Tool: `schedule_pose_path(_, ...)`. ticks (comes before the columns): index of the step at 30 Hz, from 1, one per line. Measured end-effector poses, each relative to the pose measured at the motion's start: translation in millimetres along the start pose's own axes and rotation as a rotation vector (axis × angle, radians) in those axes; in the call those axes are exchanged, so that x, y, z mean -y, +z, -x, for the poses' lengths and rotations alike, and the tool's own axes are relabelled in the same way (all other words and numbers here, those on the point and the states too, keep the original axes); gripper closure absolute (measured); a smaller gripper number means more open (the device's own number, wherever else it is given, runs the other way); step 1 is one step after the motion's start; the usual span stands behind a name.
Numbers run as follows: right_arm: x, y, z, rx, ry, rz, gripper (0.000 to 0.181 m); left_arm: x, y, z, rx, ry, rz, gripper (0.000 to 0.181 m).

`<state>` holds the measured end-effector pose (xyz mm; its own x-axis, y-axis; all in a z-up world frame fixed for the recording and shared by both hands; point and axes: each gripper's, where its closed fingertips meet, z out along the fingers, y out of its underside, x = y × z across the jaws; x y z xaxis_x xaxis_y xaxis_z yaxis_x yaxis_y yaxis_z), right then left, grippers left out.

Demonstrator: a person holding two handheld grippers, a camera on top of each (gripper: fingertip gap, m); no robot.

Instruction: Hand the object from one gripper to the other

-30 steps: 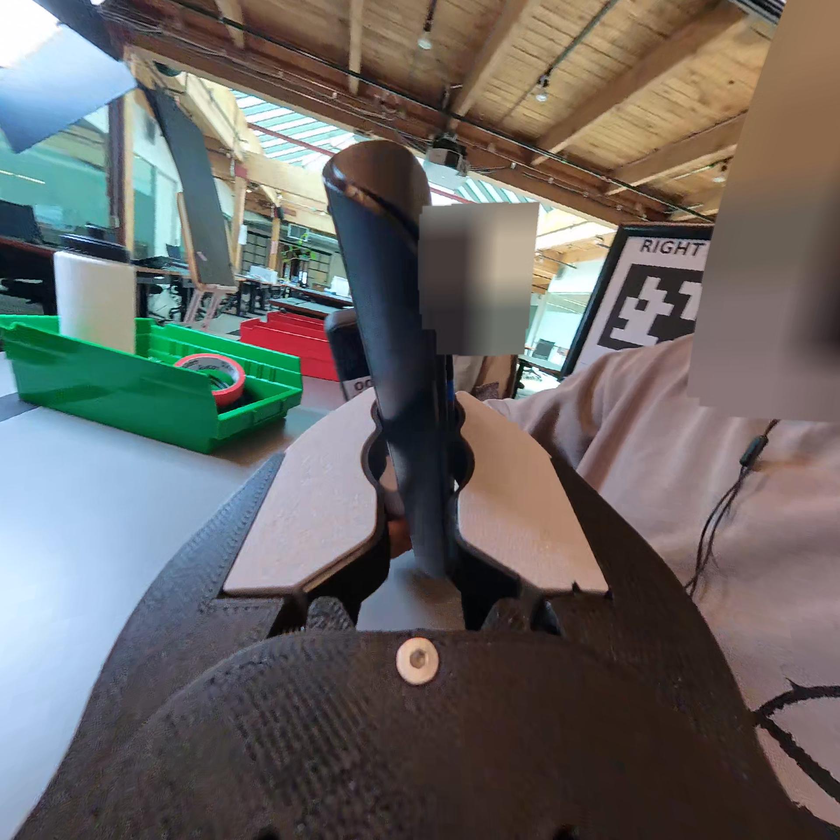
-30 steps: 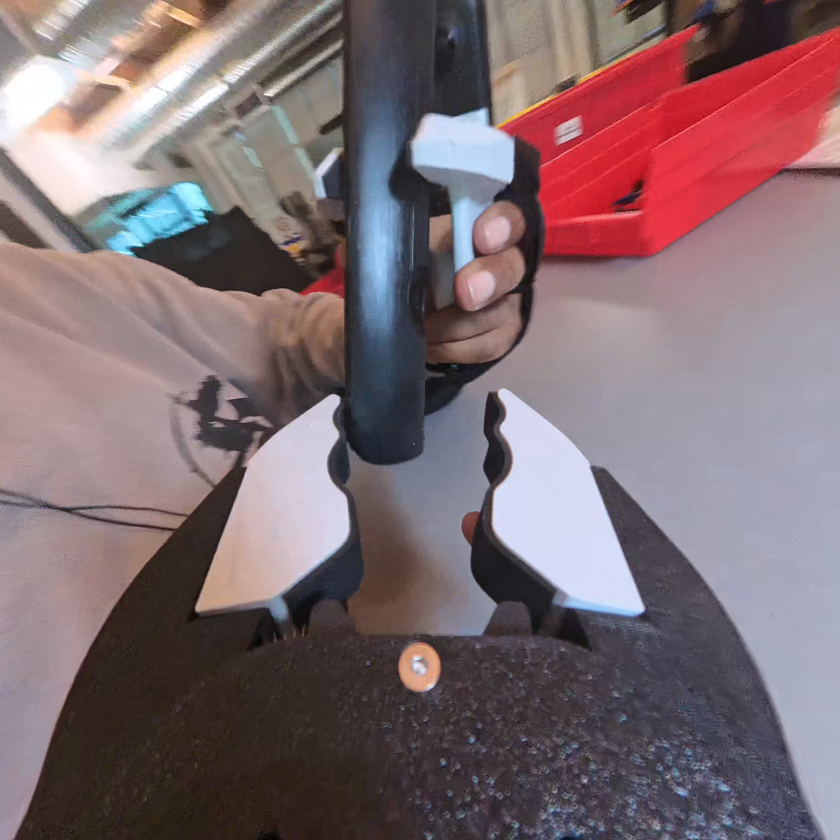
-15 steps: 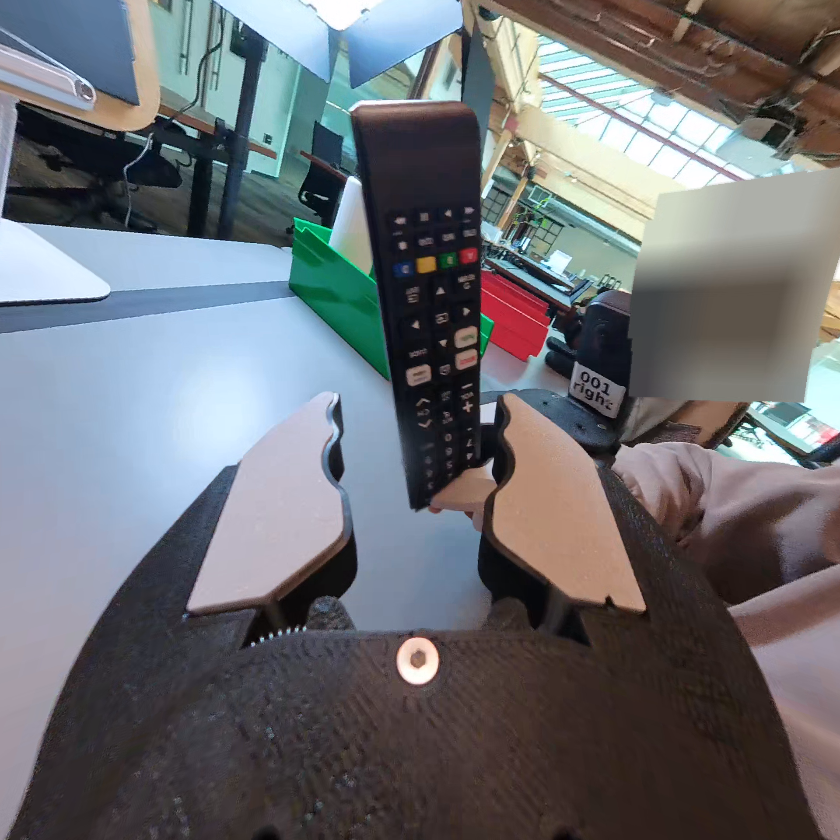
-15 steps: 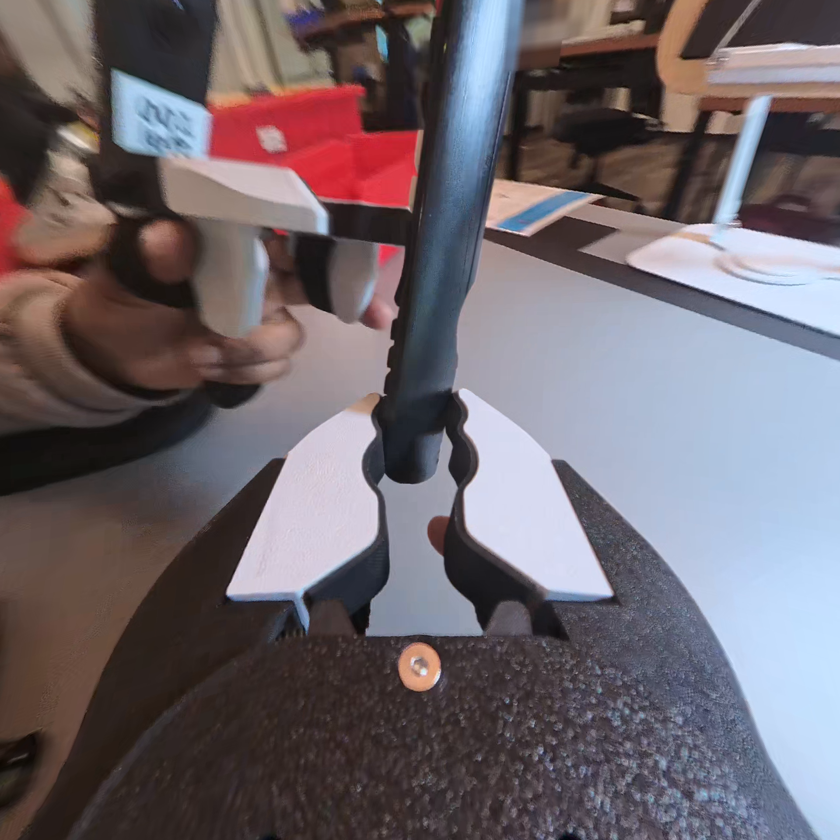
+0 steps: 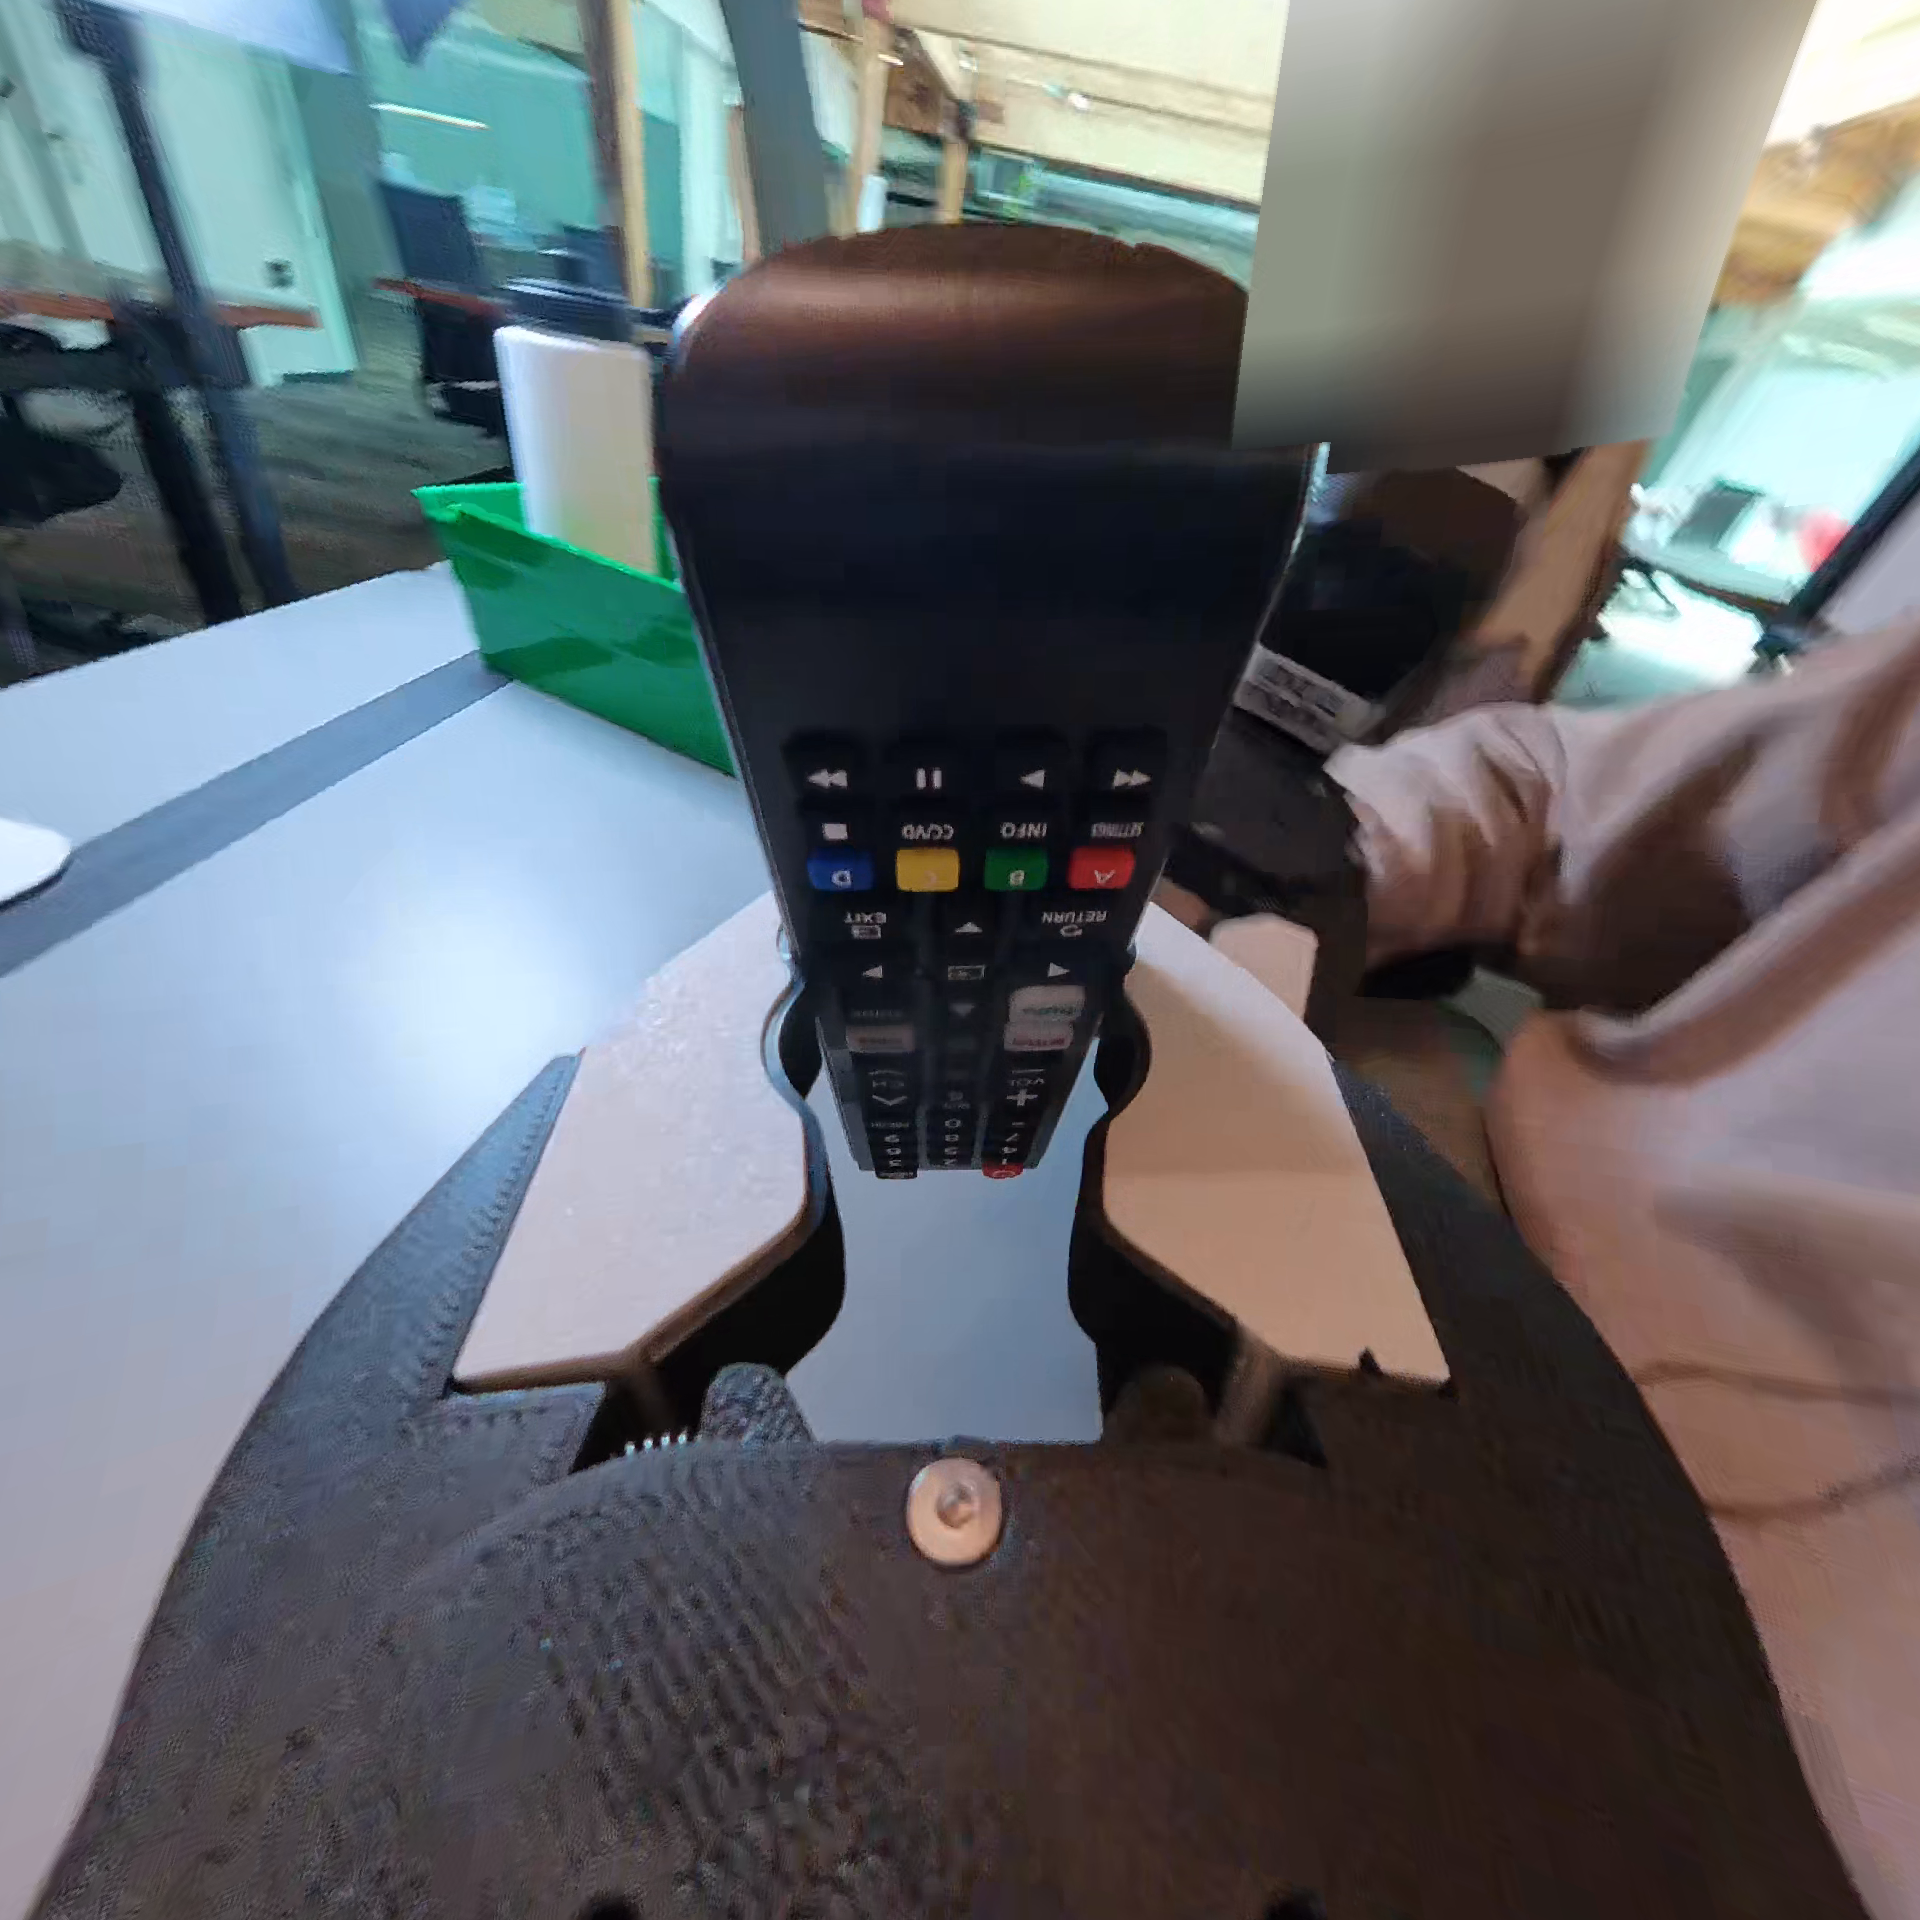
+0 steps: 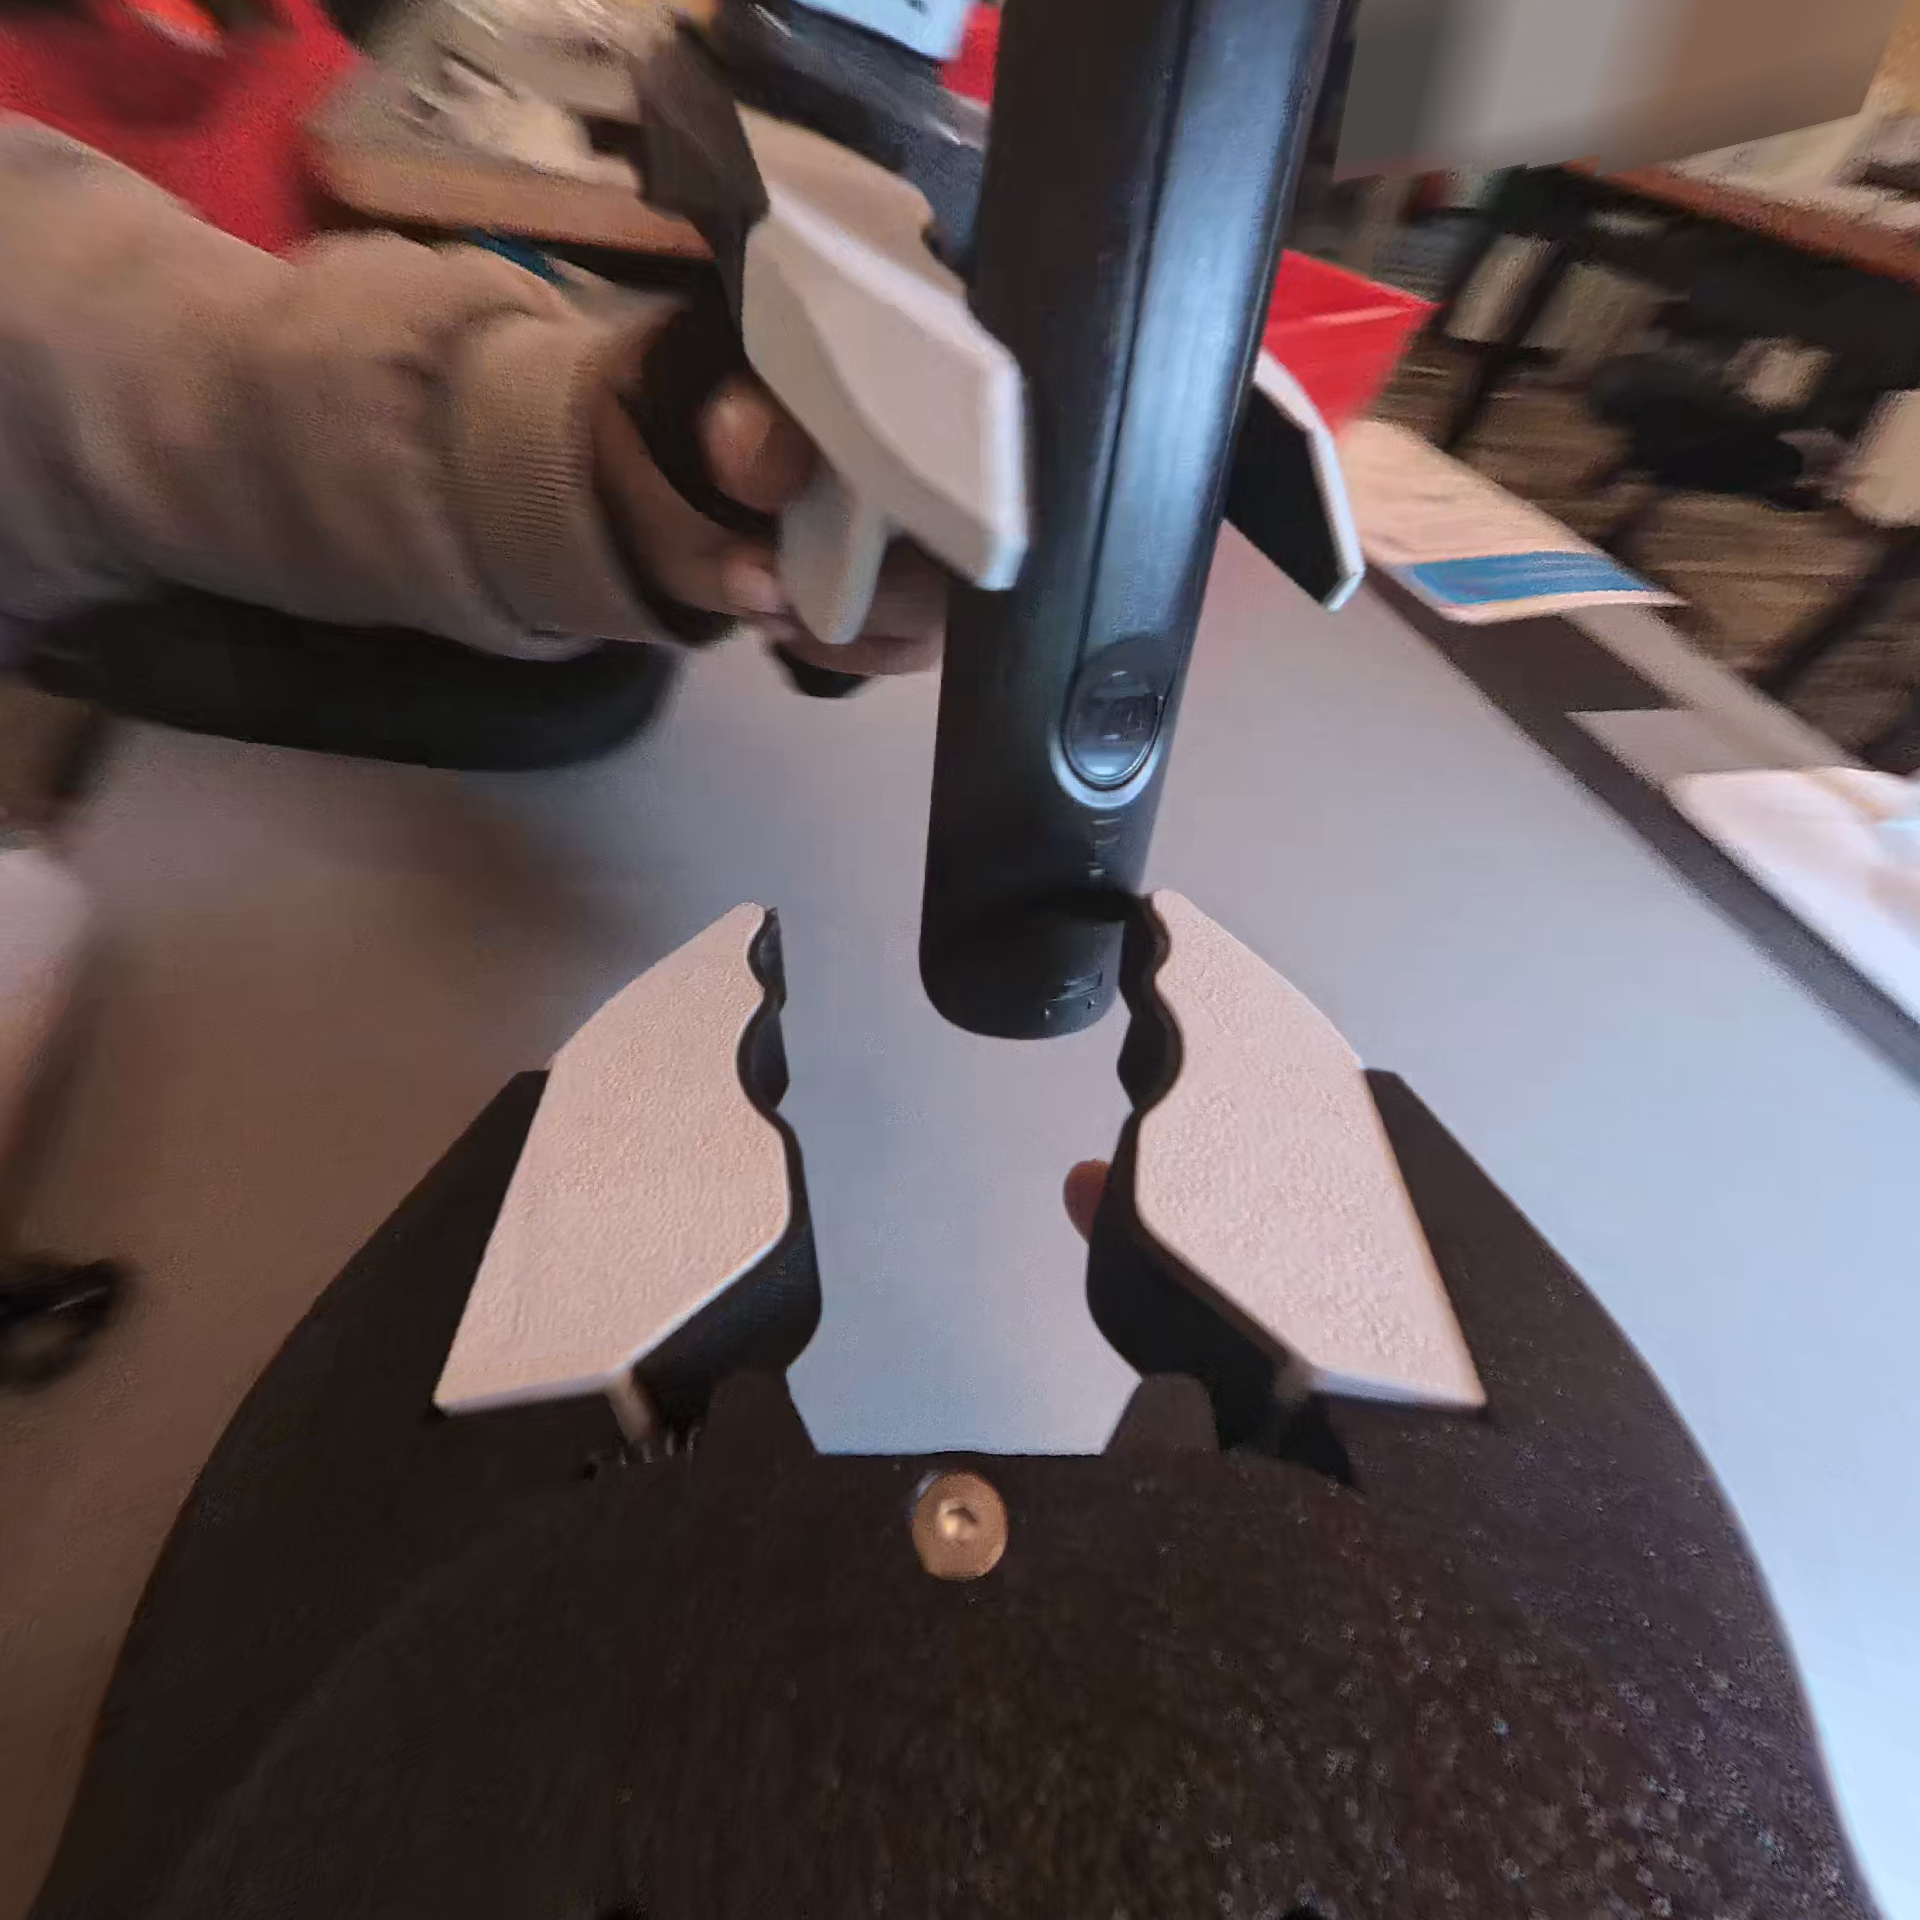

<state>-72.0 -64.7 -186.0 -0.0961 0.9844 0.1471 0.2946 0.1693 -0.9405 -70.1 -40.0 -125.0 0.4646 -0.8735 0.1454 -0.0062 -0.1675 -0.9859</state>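
A black remote control [image 5: 966, 623] stands upright above the grey table [image 5: 260, 987], button face towards the left wrist camera. My left gripper [image 5: 961, 940] is shut on its sides near the lower half. In the right wrist view the remote's plain back [image 6: 1091, 520] shows, with the left gripper [image 6: 1132, 447] clamped around it higher up. My right gripper [image 6: 956, 935] is open. The remote's lower end sits between its fingers, against the right finger [image 6: 1247, 1143], with a gap on the left side.
A green bin [image 5: 582, 634] with a white roll [image 5: 577, 447] stands behind the remote. Red bins [image 6: 1330, 322] and papers [image 6: 1496, 561] lie farther off. The person's sleeve [image 5: 1662, 935] fills the right side of the left wrist view. The grippers' ends are close to 7 cm from one another.
Half a second ago my right gripper was shut on the remote and my left was open. Now my left gripper has closed on the remote and my right has opened.
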Motion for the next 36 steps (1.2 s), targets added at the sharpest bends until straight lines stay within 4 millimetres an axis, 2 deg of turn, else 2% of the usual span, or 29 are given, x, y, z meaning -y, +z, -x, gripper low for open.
schedule_pose_path(2,6,-10,14,0.176,0.097,-0.052,0.117,1,-4,-25,-0.147,0.086,-0.014,0.129)
schedule_pose_path(5,4,-16,29,0.347,0.204,-0.054,0.111,6,-6,-59,-0.364,0.035,-0.062,0.130)
schedule_pose_path(8,16,-22,68,0.640,0.370,-0.108,0.113,-2,0,-85,-0.487,0.035,-0.035,0.129)
schedule_pose_path(9,21,-26,81,0.747,0.423,-0.116,0.120,-5,2,-90,-0.511,0.036,-0.020,0.129)
schedule_pose_path(11,23,-25,90,0.811,0.459,-0.135,0.143,-3,1,-101,-0.578,-0.013,-0.018,0.129)
schedule_pose_path(12,25,-26,90,0.821,0.465,-0.149,0.144,-1,1,-102,-0.579,-0.022,-0.025,0.129)
schedule_pose_path(15,31,-25,83,0.771,0.457,-0.192,0.144,5,-2,-96,-0.551,-0.030,-0.063,0.129)
schedule_pose_path(18,43,-25,68,0.687,0.492,-0.267,0.144,18,-3,-80,-0.468,-0.082,-0.137,0.130)
schedule_pose_path(22,45,-22,34,0.491,0.520,-0.329,0.145,27,3,-41,-0.177,-0.146,-0.183,0.132)
schedule_pose_path(24,44,-19,14,0.347,0.511,-0.352,0.145,27,4,-22,-0.025,-0.203,-0.174,0.133)
schedule_pose_path(27,33,-12,-14,0.032,0.332,-0.269,0.145,24,3,-6,0.131,-0.214,-0.173,0.133)
schedule_pose_path(29,22,-7,-29,-0.194,0.159,-0.167,0.145,25,3,-1,0.204,-0.200,-0.199,0.133)
schedule_pose_path(31,19,-4,-30,-0.303,0.026,-0.109,0.145,23,4,2,0.246,-0.178,-0.186,0.151)
schedule_pose_path(32,20,-5,-31,-0.355,-0.023,-0.104,0.144,23,4,0,0.226,-0.160,-0.182,0.150)
schedule_pose_path(34,23,-8,-31,-0.370,-0.053,-0.100,0.145,25,3,-5,0.170,-0.137,-0.176,0.151)
schedule_pose_path(36,31,-9,-23,-0.309,-0.074,-0.147,0.146,29,0,-13,0.090,-0.102,-0.186,0.152)
